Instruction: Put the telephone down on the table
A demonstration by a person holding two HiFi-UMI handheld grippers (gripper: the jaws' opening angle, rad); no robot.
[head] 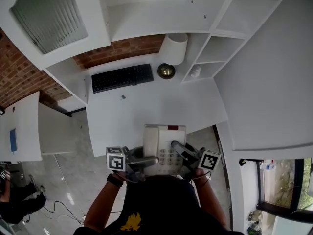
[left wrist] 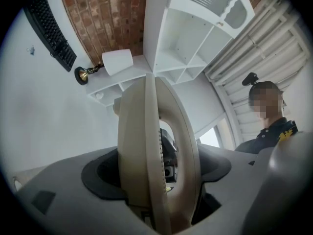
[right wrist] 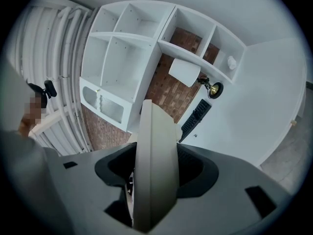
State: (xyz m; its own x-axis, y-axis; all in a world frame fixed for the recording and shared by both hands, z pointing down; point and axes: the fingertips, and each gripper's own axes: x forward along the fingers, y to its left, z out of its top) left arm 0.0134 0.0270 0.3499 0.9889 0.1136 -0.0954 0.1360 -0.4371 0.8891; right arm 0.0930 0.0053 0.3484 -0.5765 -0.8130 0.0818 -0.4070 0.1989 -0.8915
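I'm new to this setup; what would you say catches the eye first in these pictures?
The cream telephone stands out first, clamped from either side by the left tool and the right tool at the near edge of the white table. Beyond it, a black keyboard lies at the table's far left, with a white lamp beside it at the back.

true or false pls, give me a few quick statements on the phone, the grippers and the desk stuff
1. The left hand-held gripper and the right hand-held gripper both clamp the telephone. True.
2. The keyboard lies on the floor. False: it lies on the table.
3. The lampshade is white. True.
4. The telephone is black. False: it is off-white.
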